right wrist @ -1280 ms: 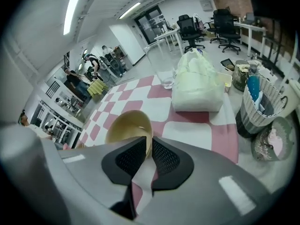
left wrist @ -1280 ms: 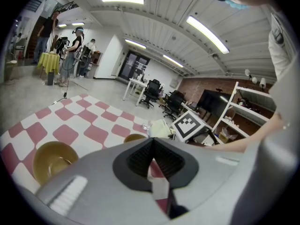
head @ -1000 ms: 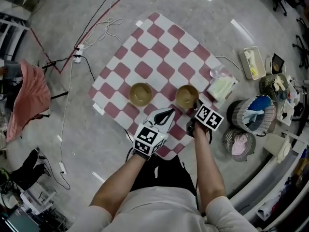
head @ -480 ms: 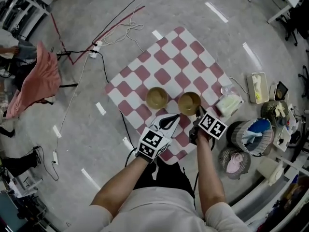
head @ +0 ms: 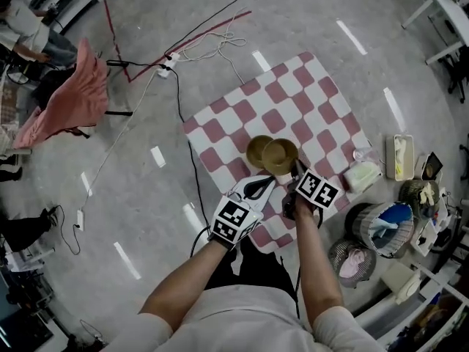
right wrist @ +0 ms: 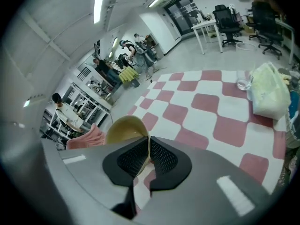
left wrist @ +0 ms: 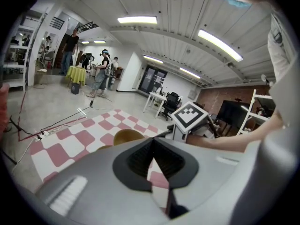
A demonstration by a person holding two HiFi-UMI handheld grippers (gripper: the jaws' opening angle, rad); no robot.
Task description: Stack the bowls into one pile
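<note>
In R gripper [head: 296, 169]: bowl [head: 281, 156], clamped by near rim, raised to clear the other.
Just beyond: 2nd bowl [head: 253, 149] on cloth [head: 293, 94], prob. the stack base.
L gripper [head: 256, 187]: jaws together, empty, not needed.

Both forearms [head: 183, 284] reach forward, the left tool [head: 258, 185] closed and empty, the right tool [head: 297, 171] clamping a bowl [head: 281, 155] rim.

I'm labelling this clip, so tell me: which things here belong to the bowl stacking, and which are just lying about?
Job in hand:
- held bowl
- second bowl
- right gripper, shut on the held bowl's rim
- left gripper, shut, empty
- checked mat

Lying about:
- plastic bag
- baskets
- pink cloth
- power strip
</note>
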